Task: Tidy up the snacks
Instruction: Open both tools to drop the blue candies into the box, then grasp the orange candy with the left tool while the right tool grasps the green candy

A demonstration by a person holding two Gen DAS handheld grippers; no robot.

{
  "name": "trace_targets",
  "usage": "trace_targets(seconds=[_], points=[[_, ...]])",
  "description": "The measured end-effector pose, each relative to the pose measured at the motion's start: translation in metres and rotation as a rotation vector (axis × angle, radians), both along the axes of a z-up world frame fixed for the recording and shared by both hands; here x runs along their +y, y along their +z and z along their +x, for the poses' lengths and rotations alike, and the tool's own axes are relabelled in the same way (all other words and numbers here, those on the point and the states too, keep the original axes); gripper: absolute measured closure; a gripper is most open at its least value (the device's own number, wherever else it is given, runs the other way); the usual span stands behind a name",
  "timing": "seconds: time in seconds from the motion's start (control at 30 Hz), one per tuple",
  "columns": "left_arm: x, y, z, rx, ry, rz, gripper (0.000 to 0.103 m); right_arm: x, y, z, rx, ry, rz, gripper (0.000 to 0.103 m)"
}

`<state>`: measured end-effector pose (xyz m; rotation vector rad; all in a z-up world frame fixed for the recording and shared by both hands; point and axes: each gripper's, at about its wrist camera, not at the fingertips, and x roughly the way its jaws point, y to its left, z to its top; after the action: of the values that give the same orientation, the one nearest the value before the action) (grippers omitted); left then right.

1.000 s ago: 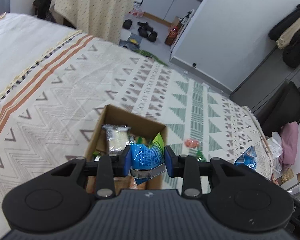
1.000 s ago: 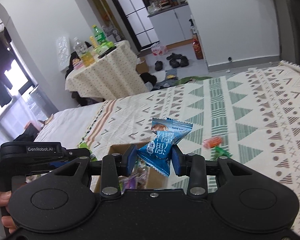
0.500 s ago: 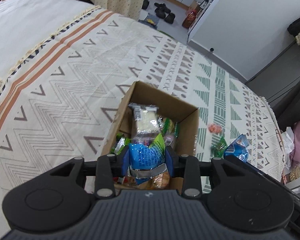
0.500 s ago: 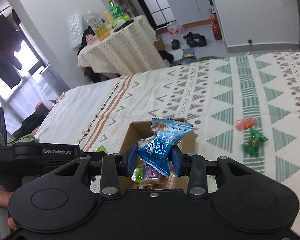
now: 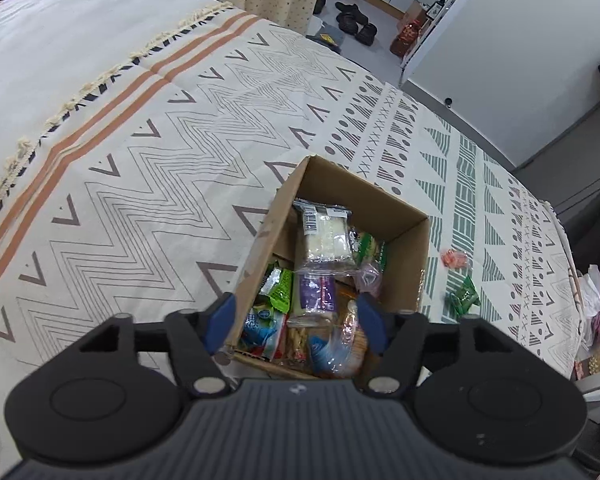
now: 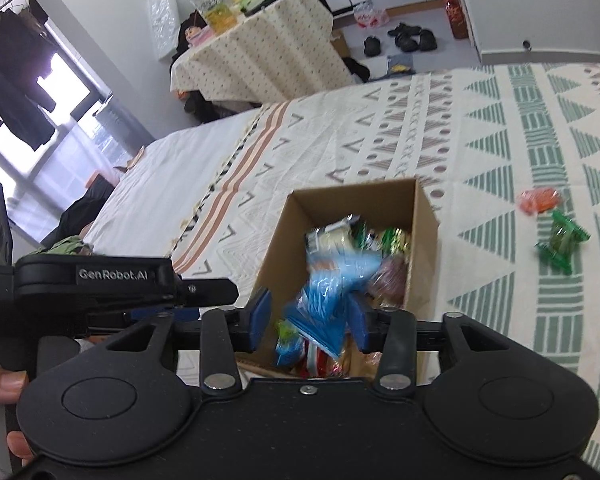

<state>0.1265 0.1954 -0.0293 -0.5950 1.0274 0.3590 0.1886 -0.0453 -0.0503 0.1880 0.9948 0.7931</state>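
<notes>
Here, complete the release over the cardboard box (image 5: 342,184) before you withdraw either tool. Your left gripper (image 5: 296,322) has just been opening; its jaws now stand wide apart with nothing between them, directly above the near end of the box and the packets piled inside. Your right gripper (image 6: 310,320) has also just been opening: its jaws are parted and the blue snack packet (image 6: 332,280) appears blurred between and just ahead of them, most likely dropping free, with no pad visibly pressing on it. Hold the right tool above the opening until the packet has cleared the pads, then lift straight away so you do not catch the box wall. Two loose items, an orange candy (image 6: 540,200) and a green candy (image 6: 562,242), lie on the bedspread (image 6: 480,128) well to the right of the box; collect them next.
</notes>
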Motion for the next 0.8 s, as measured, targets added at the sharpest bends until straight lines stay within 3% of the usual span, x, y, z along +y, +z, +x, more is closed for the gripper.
trace_targets(seconds=[0.13,0.4,0.57,0.8], points=[[-0.004,0.002,0.001,-0.005,0.012,0.012,0.017,-0.006,-0.001,0.000,0.008,-0.014,-0.002,0.054],[-0.027,0.006,0.011,-0.011,-0.027,0.033,0.016,-0.038,-0.002,0.005,-0.005,-0.089,-0.026,0.037],[-0.047,0.009,0.019,-0.018,-0.051,0.068,0.014,-0.060,-0.003,0.007,-0.026,-0.136,-0.032,0.020],[-0.077,0.009,0.033,-0.024,-0.090,0.108,0.014,-0.093,-0.009,0.014,-0.028,-0.221,-0.045,0.010]])
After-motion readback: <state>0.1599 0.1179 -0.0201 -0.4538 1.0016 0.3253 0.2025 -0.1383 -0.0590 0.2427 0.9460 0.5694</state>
